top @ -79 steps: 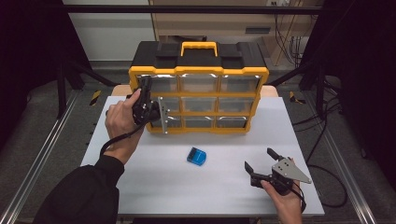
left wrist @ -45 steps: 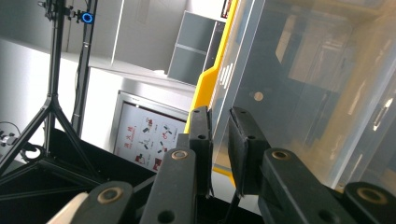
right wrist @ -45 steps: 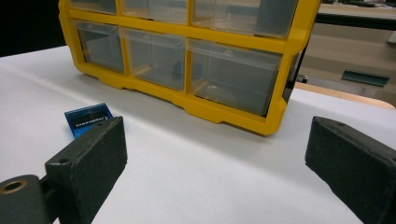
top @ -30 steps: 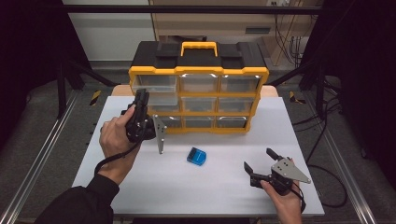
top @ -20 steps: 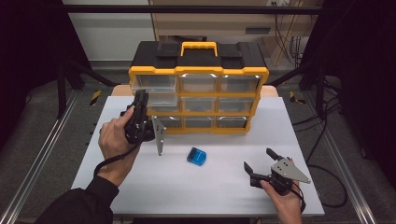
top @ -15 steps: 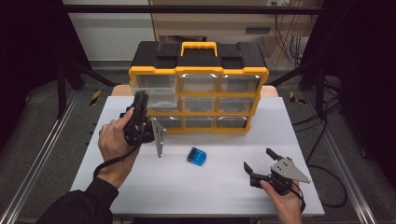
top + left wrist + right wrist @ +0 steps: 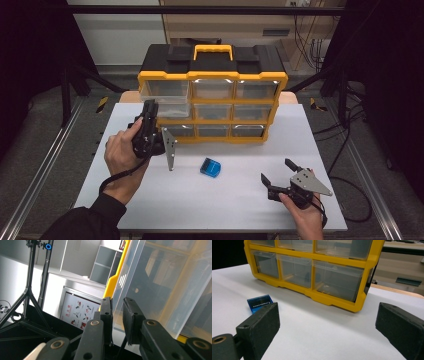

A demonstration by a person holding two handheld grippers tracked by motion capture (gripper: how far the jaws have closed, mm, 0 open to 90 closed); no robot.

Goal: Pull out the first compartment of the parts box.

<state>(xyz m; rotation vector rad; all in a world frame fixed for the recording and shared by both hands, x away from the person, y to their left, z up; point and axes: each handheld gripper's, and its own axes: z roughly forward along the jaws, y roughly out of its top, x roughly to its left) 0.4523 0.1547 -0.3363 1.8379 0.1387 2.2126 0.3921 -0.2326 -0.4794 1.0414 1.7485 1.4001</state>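
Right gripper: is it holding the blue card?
No: in the high view the right gripper sits open and empty on the table, apart from the blue card to its left.

The person wears a black sleeve on the left arm. Both grippers are black, each with a grey three-cornered plate (small holes are in it) and a black cable. The left gripper has flat black pads with brass-coloured screws.
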